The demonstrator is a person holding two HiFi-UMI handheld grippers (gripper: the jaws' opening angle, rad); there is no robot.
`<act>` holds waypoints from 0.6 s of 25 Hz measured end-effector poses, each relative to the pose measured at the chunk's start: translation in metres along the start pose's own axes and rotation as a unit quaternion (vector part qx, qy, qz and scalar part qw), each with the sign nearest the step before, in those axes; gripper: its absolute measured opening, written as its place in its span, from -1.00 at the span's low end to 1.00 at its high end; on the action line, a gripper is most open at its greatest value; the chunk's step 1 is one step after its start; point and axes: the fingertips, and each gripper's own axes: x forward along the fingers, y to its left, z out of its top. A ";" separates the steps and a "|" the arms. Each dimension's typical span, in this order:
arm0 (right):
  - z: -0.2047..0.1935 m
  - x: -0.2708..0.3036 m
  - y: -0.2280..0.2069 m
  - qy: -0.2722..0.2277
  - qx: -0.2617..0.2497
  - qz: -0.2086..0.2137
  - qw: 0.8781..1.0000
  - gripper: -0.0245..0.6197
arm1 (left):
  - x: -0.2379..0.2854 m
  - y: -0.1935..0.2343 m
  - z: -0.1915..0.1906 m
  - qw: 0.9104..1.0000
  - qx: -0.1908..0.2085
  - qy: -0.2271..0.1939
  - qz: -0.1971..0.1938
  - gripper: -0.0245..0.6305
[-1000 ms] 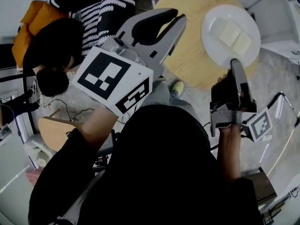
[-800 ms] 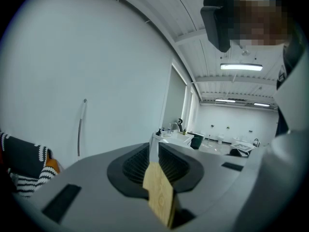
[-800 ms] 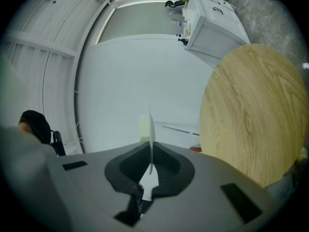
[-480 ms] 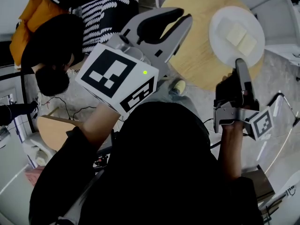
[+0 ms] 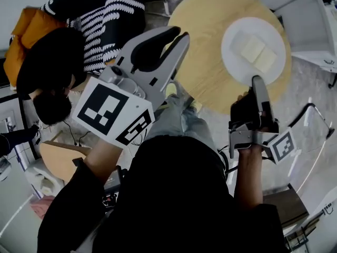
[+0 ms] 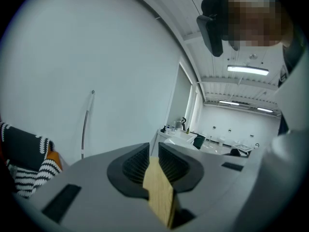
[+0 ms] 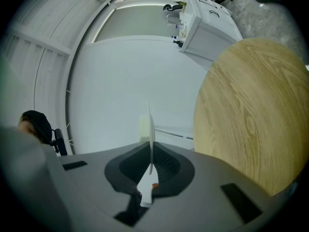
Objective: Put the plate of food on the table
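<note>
A white plate (image 5: 253, 49) carrying two pale flat slices of food (image 5: 259, 54) is over the right side of the round wooden table (image 5: 205, 41). My right gripper (image 5: 256, 80) is shut on the plate's near rim. In the right gripper view the plate (image 7: 151, 129) shows edge-on between the pads of my right gripper (image 7: 150, 146), with the table (image 7: 251, 105) to its right. My left gripper (image 5: 180, 36) hovers at the table's left edge. In the left gripper view its jaws (image 6: 154, 148) are shut down to a thin slit with nothing in it.
A seated person in a striped top (image 5: 105, 20) with an orange garment is at the upper left. A white cabinet (image 5: 316, 25) stands at the right of the table. My own legs and a shoe (image 5: 171, 91) are below the table's near edge. Cables lie on the floor at the left.
In the head view both grippers and the plate have shifted left and a little lower. The right gripper's hold on the plate rim is unchanged.
</note>
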 end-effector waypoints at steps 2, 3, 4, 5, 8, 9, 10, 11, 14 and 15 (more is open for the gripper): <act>0.002 0.001 -0.006 0.001 0.006 -0.003 1.000 -0.87 | 0.005 0.001 -0.006 1.000 -0.004 0.005 0.002 -0.71; 0.003 0.001 -0.010 0.001 0.009 -0.004 1.000 -0.87 | 0.007 0.001 -0.009 1.000 -0.005 0.009 0.002 -0.71; 0.004 0.001 -0.014 0.001 0.011 -0.006 1.000 -0.87 | 0.010 0.001 -0.013 1.000 -0.007 0.012 0.002 -0.71; 0.005 0.000 -0.018 0.001 0.013 -0.009 1.000 -0.87 | 0.013 0.000 -0.017 1.000 -0.009 0.016 0.002 -0.71; 0.011 -0.005 -0.031 0.002 0.021 -0.016 1.000 -0.87 | 0.021 -0.004 -0.029 1.000 -0.016 0.026 0.003 -0.71; 0.012 -0.005 -0.037 0.002 0.024 -0.020 1.000 -0.87 | 0.023 -0.003 -0.034 0.999 -0.020 0.029 0.005 -0.71; 0.012 -0.005 -0.045 0.004 0.029 -0.024 0.999 -0.87 | 0.026 -0.001 -0.039 0.999 -0.025 0.033 0.007 -0.71; 0.012 -0.004 -0.052 0.005 0.033 -0.028 0.999 -0.87 | 0.028 0.002 -0.044 0.999 -0.030 0.035 0.009 -0.71; 0.011 -0.002 -0.065 0.010 0.038 -0.037 0.999 -0.87 | 0.033 0.007 -0.051 0.999 -0.034 0.039 0.014 -0.71; 0.011 -0.002 -0.067 0.010 0.038 -0.037 0.999 -0.87 | 0.034 0.007 -0.052 0.999 -0.032 0.040 0.014 -0.71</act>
